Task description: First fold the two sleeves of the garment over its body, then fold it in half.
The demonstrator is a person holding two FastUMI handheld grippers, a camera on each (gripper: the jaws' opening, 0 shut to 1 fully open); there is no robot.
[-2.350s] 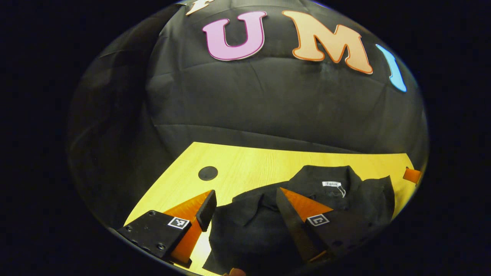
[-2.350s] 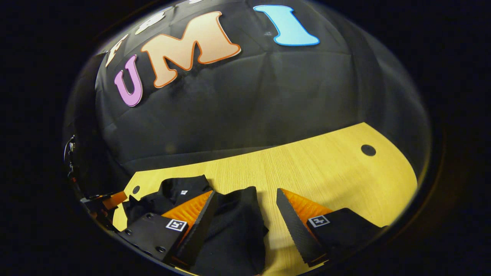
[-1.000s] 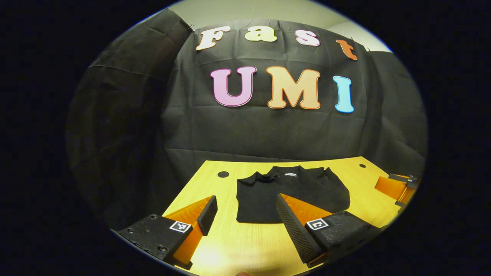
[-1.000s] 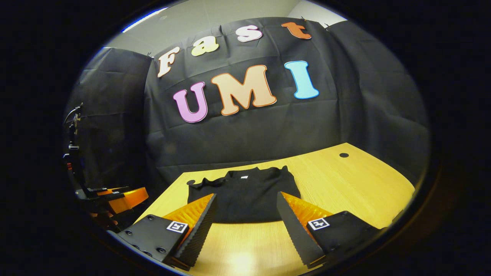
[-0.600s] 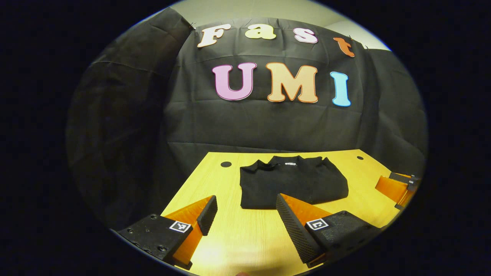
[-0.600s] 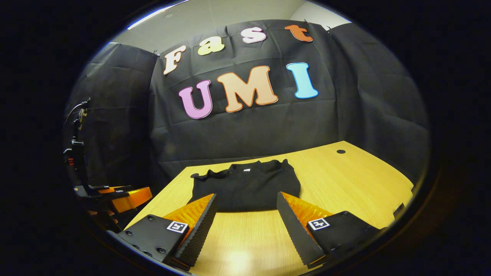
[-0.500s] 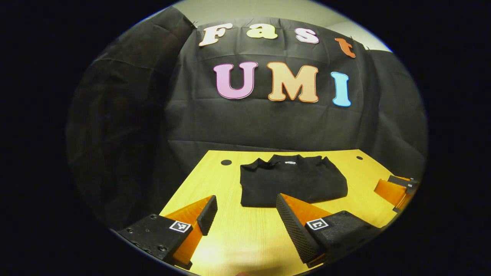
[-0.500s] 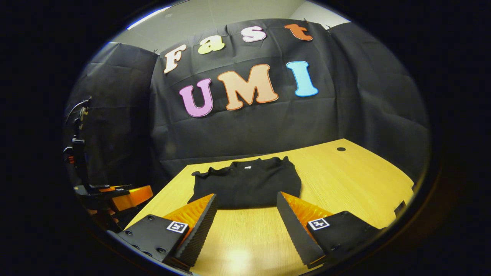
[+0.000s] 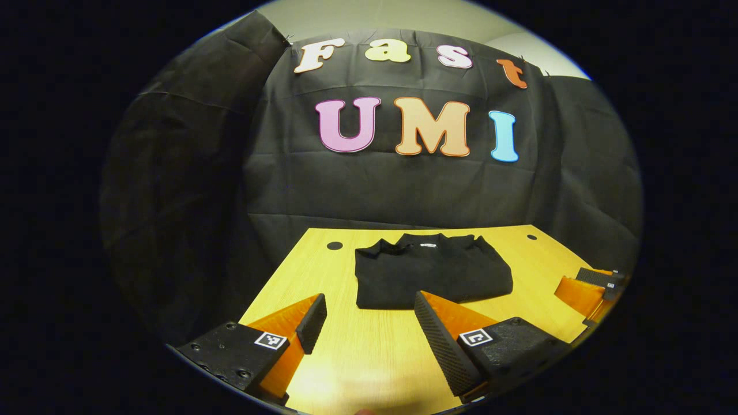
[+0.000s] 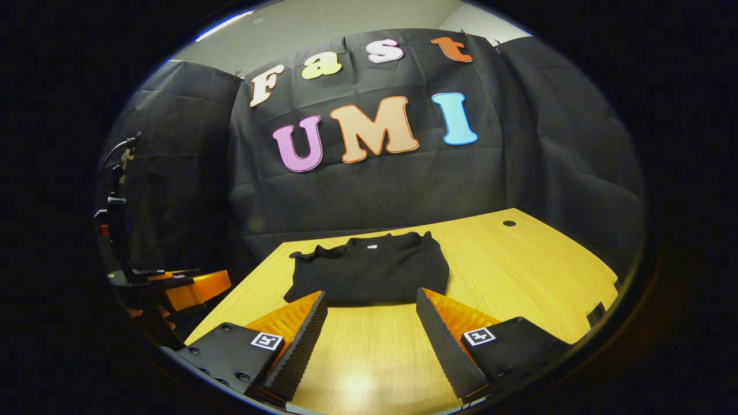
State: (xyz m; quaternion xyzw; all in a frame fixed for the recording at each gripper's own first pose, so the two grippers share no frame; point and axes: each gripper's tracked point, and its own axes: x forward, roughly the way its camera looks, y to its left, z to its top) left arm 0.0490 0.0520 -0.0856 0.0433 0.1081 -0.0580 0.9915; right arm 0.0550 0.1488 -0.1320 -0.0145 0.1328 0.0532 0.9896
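The folded black garment (image 9: 432, 276) lies on the wooden surface (image 9: 369, 357); left tool (image 9: 369, 323) and right tool (image 10: 372, 323) gape wide, holding nothing.

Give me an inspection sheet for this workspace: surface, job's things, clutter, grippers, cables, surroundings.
Surface: wooden table, two round holes near its far edge.
Job's things: black garment lies folded in a compact stack toward the far side of the table, collar and label facing the wall; no sleeve sticks out.
Clutter: nothing seen.
Grippers: left gripper open, over bare table in front of the garment, touching nothing; right gripper open, likewise short of the garment. Each shows at the edge of the other's view.
Cables: a thin cable on a stand at the left in the right gripper view.
Surroundings: black cloth wall behind the table.
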